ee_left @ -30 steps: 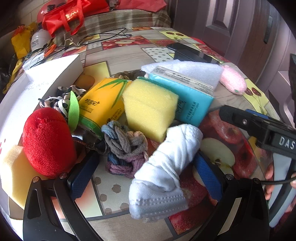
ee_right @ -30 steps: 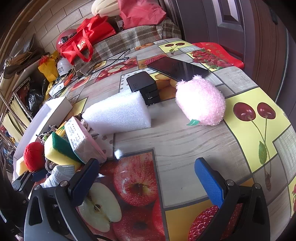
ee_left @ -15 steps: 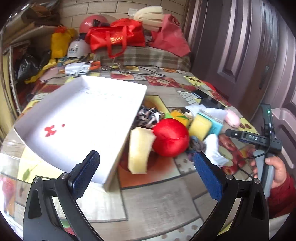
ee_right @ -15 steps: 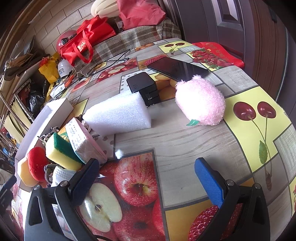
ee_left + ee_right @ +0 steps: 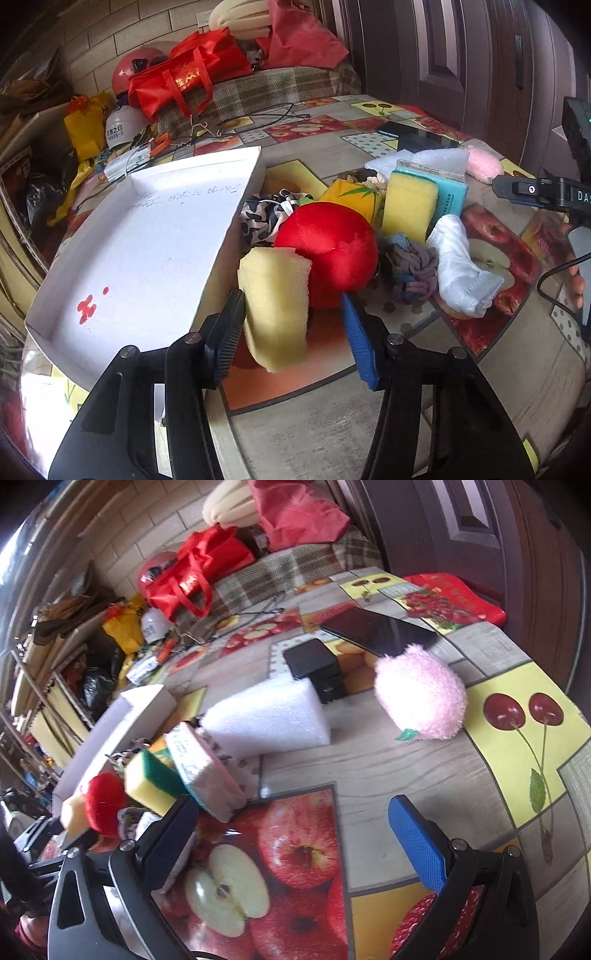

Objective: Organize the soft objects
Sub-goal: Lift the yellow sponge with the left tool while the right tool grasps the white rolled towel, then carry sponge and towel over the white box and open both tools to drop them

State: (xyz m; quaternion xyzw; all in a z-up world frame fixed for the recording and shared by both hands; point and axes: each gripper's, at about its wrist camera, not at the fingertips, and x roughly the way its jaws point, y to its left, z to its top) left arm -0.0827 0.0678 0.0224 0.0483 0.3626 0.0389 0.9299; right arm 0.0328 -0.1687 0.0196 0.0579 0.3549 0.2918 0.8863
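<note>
My left gripper [image 5: 291,328] is open around a pale yellow sponge [image 5: 275,301] that stands on end beside the white tray [image 5: 122,254]. The left finger touches the sponge; a gap shows at the right finger. Behind it lie a red plush ball [image 5: 330,245], a knotted grey-blue cloth [image 5: 410,267], a white rolled sock [image 5: 458,264], a yellow-green sponge [image 5: 408,205] and a teal tissue pack [image 5: 448,195]. My right gripper [image 5: 295,834] is open and empty over the apple print, near a pink plush [image 5: 421,698] and white foam block [image 5: 269,716].
A black phone [image 5: 376,631] and a black box [image 5: 314,664] lie at the far side of the table. Red bags [image 5: 188,81], a helmet and cables crowd the back. The table edge curves away at the right.
My left gripper has moved forward and narrowed around the pale yellow sponge by the tray. The right gripper has tilted slightly and stays open in place.
</note>
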